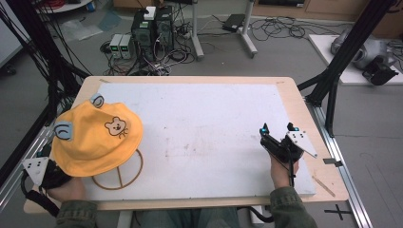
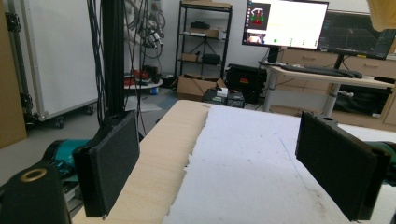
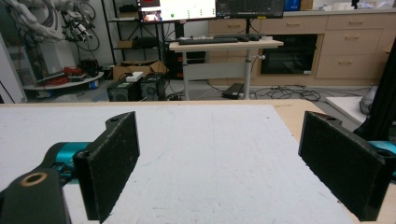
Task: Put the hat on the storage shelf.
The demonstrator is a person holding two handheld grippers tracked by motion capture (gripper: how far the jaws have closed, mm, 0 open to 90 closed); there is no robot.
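- Nearest the high camera, two forearms in olive sleeves came in from the bottom edge; the left tool (image 1: 40, 171) sat at the near-left corner of the worktop (image 1: 199, 137), largely tucked under the brim of an orange-yellow cloth bucket hat with grey ears and a bear face (image 1: 95, 135). The hat perched on a thin brown wire stand with a ring base (image 1: 119, 178), so it lay just above and ahead of the left tool and well apart from the right tool (image 1: 278, 130), which rested near the right edge with its jaws spread and nothing between them. The left hand looked far the nearer for any move on the hat. The stand's stem and the left tool's jaws were hidden by the brim.
- Black padded jaws stood wide apart at the bottom of the left gripper view, nothing gripped, pointing along the edge where white foam sheet (image 2: 252, 163) met bare wood. A scrap of orange-yellow fabric (image 2: 383, 14) was cut off at the top-right corner.
- Wide-set jaws in the right gripper view likewise held nothing, with bare white foam ahead.
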